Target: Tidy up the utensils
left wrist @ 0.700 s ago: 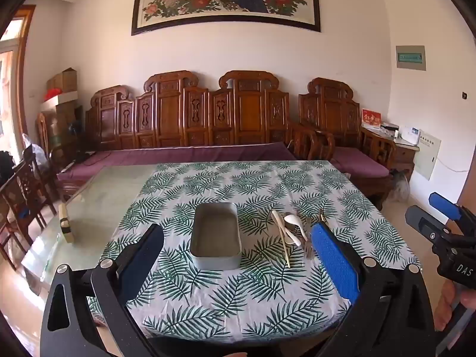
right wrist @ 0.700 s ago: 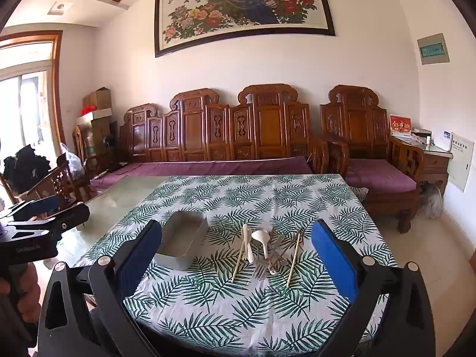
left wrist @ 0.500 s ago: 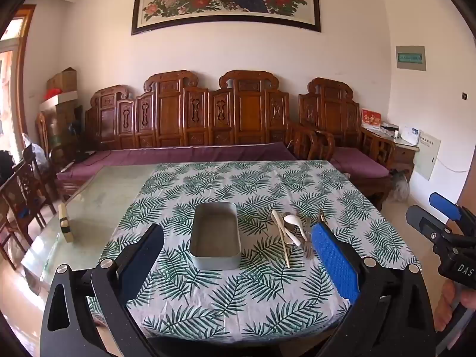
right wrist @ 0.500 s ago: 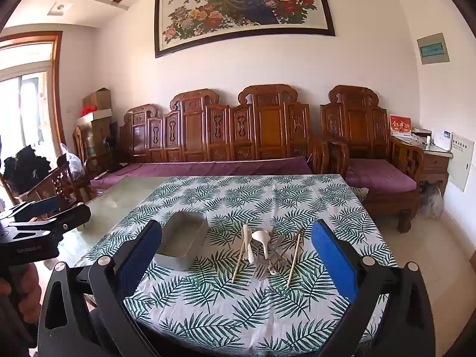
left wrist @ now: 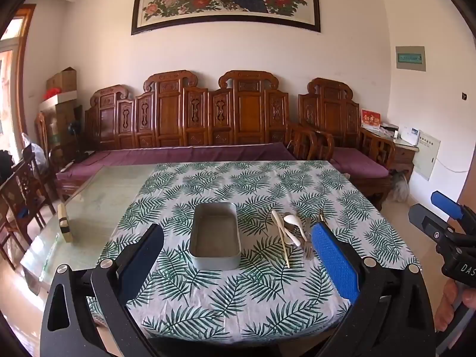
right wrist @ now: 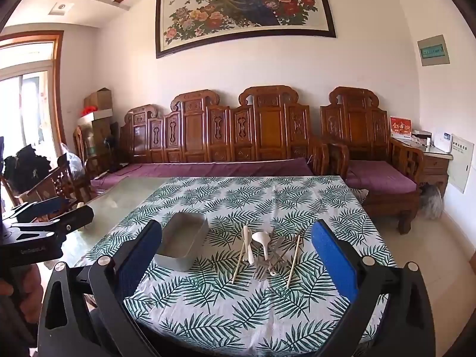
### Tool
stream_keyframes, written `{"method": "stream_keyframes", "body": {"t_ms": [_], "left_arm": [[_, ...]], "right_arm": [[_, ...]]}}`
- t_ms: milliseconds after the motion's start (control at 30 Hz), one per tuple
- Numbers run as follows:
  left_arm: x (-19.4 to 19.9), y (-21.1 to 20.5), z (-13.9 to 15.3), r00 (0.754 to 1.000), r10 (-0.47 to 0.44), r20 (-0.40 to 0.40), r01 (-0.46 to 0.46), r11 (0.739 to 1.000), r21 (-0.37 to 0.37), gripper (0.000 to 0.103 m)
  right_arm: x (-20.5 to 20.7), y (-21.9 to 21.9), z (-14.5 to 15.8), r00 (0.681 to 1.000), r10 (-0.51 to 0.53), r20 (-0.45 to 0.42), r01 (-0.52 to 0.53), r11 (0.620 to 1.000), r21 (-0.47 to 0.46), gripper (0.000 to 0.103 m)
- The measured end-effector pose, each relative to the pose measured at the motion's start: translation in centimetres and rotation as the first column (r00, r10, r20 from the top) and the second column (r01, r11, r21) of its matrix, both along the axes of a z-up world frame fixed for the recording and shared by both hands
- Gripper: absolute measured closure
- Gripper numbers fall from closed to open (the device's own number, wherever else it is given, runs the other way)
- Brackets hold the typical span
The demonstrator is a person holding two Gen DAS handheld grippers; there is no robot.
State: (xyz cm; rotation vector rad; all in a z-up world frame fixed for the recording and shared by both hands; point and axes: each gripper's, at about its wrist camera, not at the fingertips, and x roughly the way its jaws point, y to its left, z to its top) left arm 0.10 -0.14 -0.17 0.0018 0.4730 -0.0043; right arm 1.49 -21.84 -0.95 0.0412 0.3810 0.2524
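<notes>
Nothing had shifted in the last moment: both the left gripper and right gripper hung spread and empty, the grey rectangular metal tin bare, the loose pile of utensils untouched, sorting not begun.

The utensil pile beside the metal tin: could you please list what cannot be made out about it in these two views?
- Left wrist view: the left gripper's blue pad covers the right edge of the utensil pile.
- Right wrist view: forks overlap; their number is unclear.
- Both views: the near wall of the metal tin hides part of its floor.
</notes>
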Motion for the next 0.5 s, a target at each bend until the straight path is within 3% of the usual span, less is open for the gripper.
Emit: {"method": "stream_keyframes", "body": {"t_ms": [500], "left_arm": [[0.17, 0.06, 0.04, 1.000, 0.000, -0.002, 0.000, 1.000, -0.001, 0.006]], "right_arm": [[-0.05, 0.11, 0.46, 1.000, 0.000, -0.001, 0.000, 1.000, -0.002, 0.003]]}}
